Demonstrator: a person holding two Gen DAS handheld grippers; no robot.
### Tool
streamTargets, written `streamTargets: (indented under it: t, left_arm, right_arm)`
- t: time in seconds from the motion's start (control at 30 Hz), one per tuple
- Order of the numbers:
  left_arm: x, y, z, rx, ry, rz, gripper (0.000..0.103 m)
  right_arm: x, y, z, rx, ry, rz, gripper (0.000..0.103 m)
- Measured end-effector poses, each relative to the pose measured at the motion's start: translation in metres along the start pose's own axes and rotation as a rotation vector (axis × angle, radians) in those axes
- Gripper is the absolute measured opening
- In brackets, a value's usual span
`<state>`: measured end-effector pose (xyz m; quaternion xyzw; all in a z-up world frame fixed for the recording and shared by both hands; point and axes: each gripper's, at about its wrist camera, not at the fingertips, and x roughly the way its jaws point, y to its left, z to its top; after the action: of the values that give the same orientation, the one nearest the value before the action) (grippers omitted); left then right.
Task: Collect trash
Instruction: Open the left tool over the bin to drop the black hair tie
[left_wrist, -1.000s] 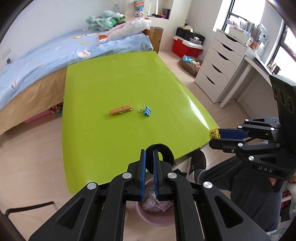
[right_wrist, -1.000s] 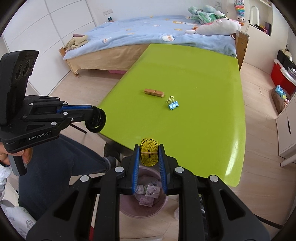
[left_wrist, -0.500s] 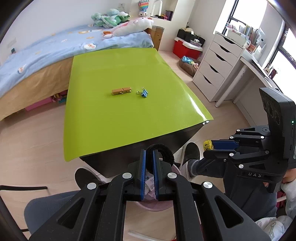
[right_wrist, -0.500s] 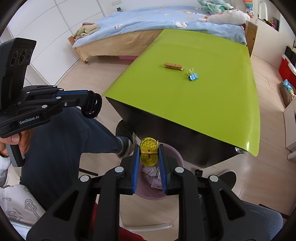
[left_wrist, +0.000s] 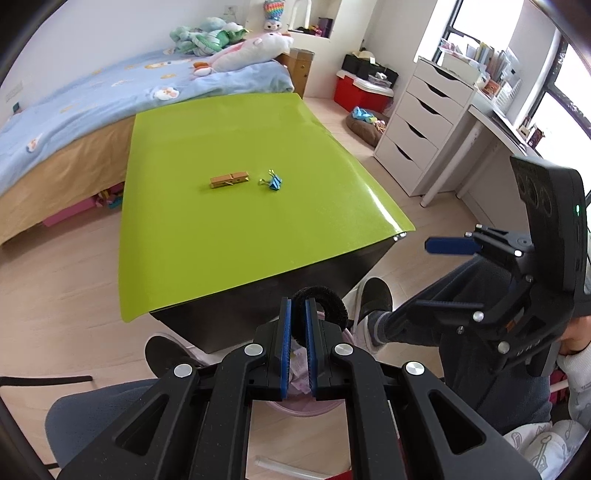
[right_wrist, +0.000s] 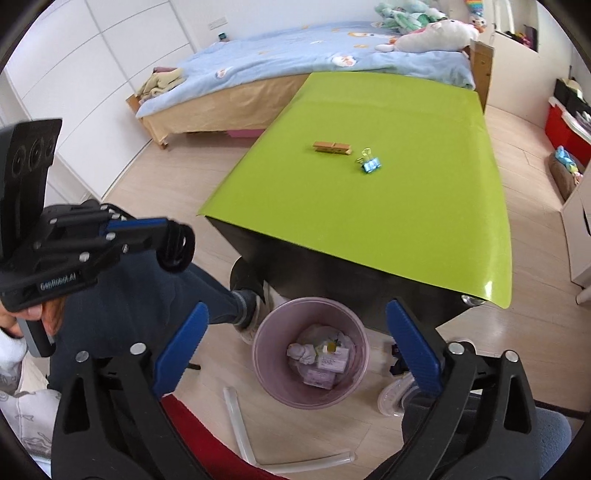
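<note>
My left gripper (left_wrist: 298, 314) is shut on a black fuzzy hair ring (left_wrist: 327, 302), held above the pink trash bin (left_wrist: 295, 404); it also shows in the right wrist view (right_wrist: 173, 247). My right gripper (right_wrist: 295, 334) is open and empty above the pink trash bin (right_wrist: 266, 332), which holds crumpled paper, small boxes and a yellow item (right_wrist: 330, 346). A wooden clothespin (right_wrist: 331, 147) and a blue binder clip (right_wrist: 369, 164) lie on the green table (right_wrist: 369, 229).
The bin stands on the wooden floor at the table's near edge, beside the person's foot (right_wrist: 249, 302). A bed (right_wrist: 295, 62) lies behind the table. White drawers (left_wrist: 421, 129) and a red box (left_wrist: 360, 92) stand to the right.
My right gripper has opened and the yellow roll it held has dropped into the bin. Both grippers have pulled back from the table to over the bin.
</note>
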<state>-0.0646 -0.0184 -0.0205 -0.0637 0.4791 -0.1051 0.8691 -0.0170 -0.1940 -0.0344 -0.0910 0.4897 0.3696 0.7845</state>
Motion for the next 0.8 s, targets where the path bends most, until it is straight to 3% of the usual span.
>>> streamTargets:
  t: [0.2, 0.3, 0.33, 0.37, 0.47, 0.53, 0.6, 0.67, 0.8]
  left_arm:
    - [0.006, -0.015, 0.0, 0.049, 0.031, -0.033, 0.008]
    - [0.009, -0.023, 0.001, 0.07, 0.041, -0.039, 0.014]
    - [0.012, -0.025, 0.001, 0.073, 0.049, -0.044, 0.023]
    - [0.013, -0.026, 0.001, 0.075, 0.052, -0.043, 0.044]
    - [0.016, -0.025, 0.0, 0.05, 0.044, -0.049, 0.076]
    - [0.017, -0.023, 0.001, 0.039, 0.037, -0.027, 0.086]
    - [0.017, -0.02, 0.003, 0.032, 0.033, -0.011, 0.086]
    - [0.015, -0.017, 0.003, 0.021, 0.019, 0.016, 0.094]
    - [0.011, -0.011, 0.004, 0.009, -0.011, 0.058, 0.095]
  right_arm:
    - [-0.014, -0.007, 0.002, 0.04, -0.038, -0.063, 0.097]
    - [-0.023, -0.013, 0.002, 0.06, -0.064, -0.079, 0.097]
    - [-0.025, -0.015, 0.003, 0.07, -0.071, -0.079, 0.097]
    - [-0.027, -0.017, 0.003, 0.077, -0.073, -0.08, 0.097]
    - [-0.03, -0.021, 0.002, 0.092, -0.083, -0.08, 0.1]
    - [-0.031, -0.023, 0.002, 0.097, -0.089, -0.083, 0.1]
    - [-0.03, -0.025, 0.001, 0.103, -0.088, -0.086, 0.1]
    - [-0.03, -0.024, 0.0, 0.105, -0.085, -0.086, 0.1]
    - [-0.028, -0.022, 0.001, 0.102, -0.082, -0.082, 0.1]
